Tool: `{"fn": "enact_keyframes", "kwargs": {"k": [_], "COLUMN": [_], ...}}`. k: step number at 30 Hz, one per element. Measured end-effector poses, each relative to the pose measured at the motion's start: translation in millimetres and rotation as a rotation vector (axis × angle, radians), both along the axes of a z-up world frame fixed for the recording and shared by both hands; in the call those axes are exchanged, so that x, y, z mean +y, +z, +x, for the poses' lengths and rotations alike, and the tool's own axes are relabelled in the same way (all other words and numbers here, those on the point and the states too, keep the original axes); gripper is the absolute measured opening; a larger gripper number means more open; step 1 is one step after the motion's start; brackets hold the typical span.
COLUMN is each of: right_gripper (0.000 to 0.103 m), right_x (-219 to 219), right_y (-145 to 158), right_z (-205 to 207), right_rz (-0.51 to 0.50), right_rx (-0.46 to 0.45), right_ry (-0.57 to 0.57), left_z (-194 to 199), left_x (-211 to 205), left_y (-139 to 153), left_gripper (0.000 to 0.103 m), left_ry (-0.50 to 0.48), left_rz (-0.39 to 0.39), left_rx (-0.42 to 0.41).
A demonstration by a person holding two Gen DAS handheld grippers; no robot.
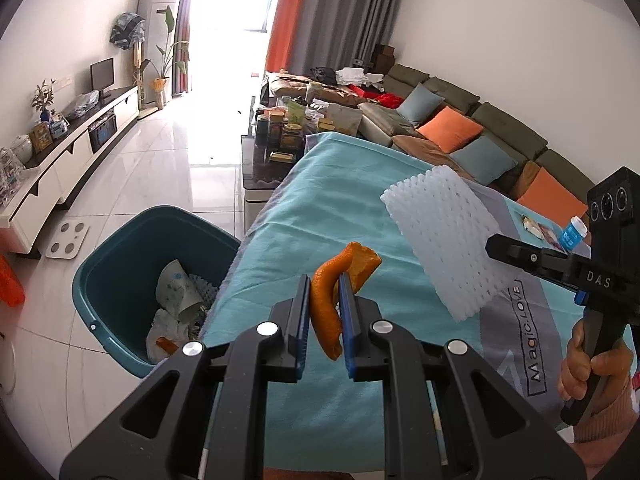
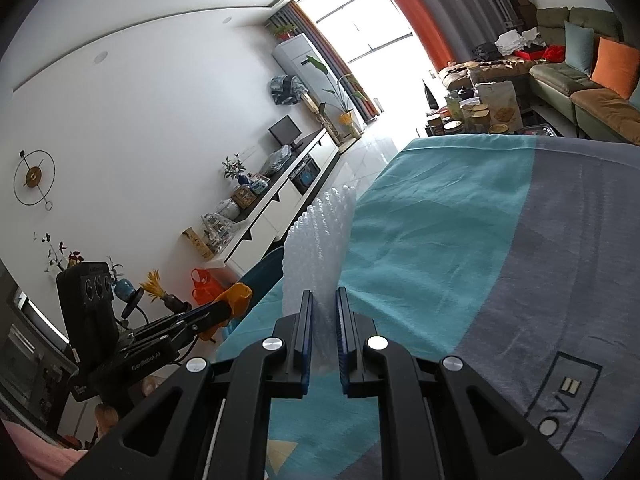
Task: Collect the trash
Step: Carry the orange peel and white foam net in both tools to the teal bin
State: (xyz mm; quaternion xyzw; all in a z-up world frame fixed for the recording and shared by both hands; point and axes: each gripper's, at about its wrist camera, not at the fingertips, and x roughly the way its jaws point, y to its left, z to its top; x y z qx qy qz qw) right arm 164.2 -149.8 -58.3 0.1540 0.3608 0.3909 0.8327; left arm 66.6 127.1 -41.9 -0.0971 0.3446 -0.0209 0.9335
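My left gripper [image 1: 325, 280] is shut on an orange peel [image 1: 334, 292] and holds it above the table's left edge, right of the teal trash bin [image 1: 120, 240]. The bin stands on the floor and holds crumpled paper and foam. My right gripper [image 2: 325, 296] is shut on a white foam fruit net [image 2: 316, 248], lifted over the teal and grey tablecloth [image 2: 440, 240]. In the left wrist view the right gripper [image 1: 496, 246] holds the net [image 1: 440, 240] at the right. In the right wrist view the left gripper [image 2: 224, 308] with the peel [image 2: 238, 296] is at lower left.
A small blue-labelled bottle [image 1: 574, 234] and a wrapper [image 1: 532, 226] lie at the table's far right. A coffee table with jars [image 1: 280, 132] stands beyond. A sofa [image 1: 480, 132] runs along the right, a TV cabinet [image 1: 80, 148] along the left. A scale [image 1: 67, 240] lies on the floor.
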Motion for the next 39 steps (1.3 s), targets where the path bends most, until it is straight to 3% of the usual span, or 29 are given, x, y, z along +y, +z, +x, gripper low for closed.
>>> {"fn": "enact_keyframes", "kwargs": {"k": [39], "right_gripper": [0.010], "right_x": [39.7], "right_y": [1.2], "right_z": [8.8], "right_rz": [-0.005], "right_rx": [0.013], "right_ry": [0.098], "left_z": [-13.7], "left_x": [32.9], "left_y": [5.3], "left_gripper": [0.014], "left_ry": [0.093], "left_rz": [0.003], "left_rx": [-0.006]}}
